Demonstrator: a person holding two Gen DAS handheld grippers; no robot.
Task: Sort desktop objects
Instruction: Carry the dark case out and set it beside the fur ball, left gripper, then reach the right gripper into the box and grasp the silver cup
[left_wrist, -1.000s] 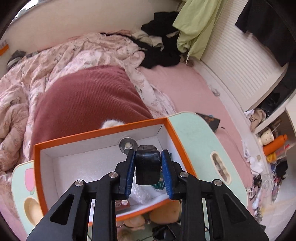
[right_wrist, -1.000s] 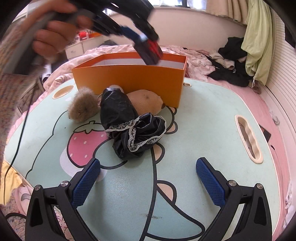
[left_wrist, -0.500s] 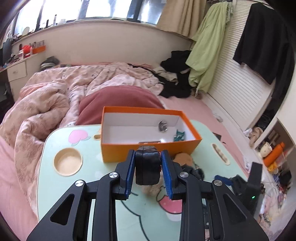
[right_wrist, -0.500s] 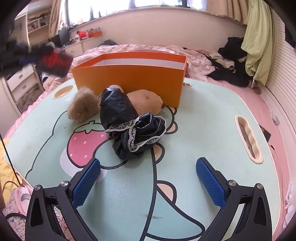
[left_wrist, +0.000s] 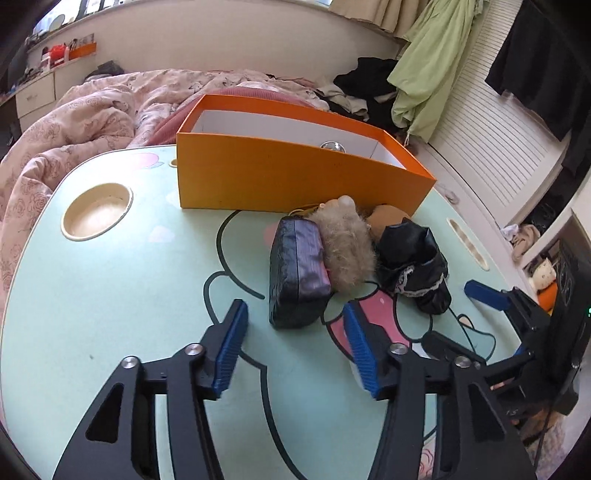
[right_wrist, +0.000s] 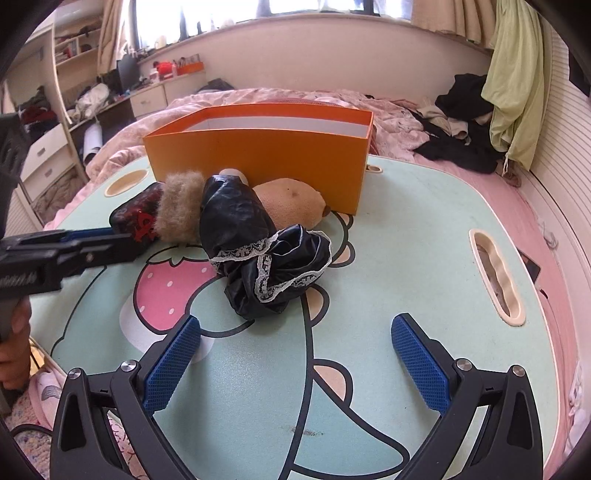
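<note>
An orange box (left_wrist: 295, 173) (right_wrist: 258, 162) stands at the back of the mint-green cartoon table (left_wrist: 110, 295). In front of it lie a black pouch (left_wrist: 297, 273) (right_wrist: 135, 214), a beige furry piece (left_wrist: 347, 247) (right_wrist: 181, 206), a brown plush (right_wrist: 291, 203) and black lace-trimmed fabric (left_wrist: 413, 266) (right_wrist: 258, 258). My left gripper (left_wrist: 294, 314) (right_wrist: 74, 243) hovers low, its jaws opening. The pouch's near end rests on the table between the tips, clear of both pads. My right gripper (right_wrist: 295, 332) stands open and empty just short of the black fabric.
A round metal item (left_wrist: 332, 146) shows inside the box. The table has a round cup recess (left_wrist: 96, 210) at its left and a handle slot (right_wrist: 496, 273) at its right. A person's hand (right_wrist: 14, 332) is at the left edge. Pink bedding and clothes lie behind.
My left gripper came back from over the box and down to the table, then opened. The black pouch it held now lies beside the furry piece. The right gripper stayed still.
</note>
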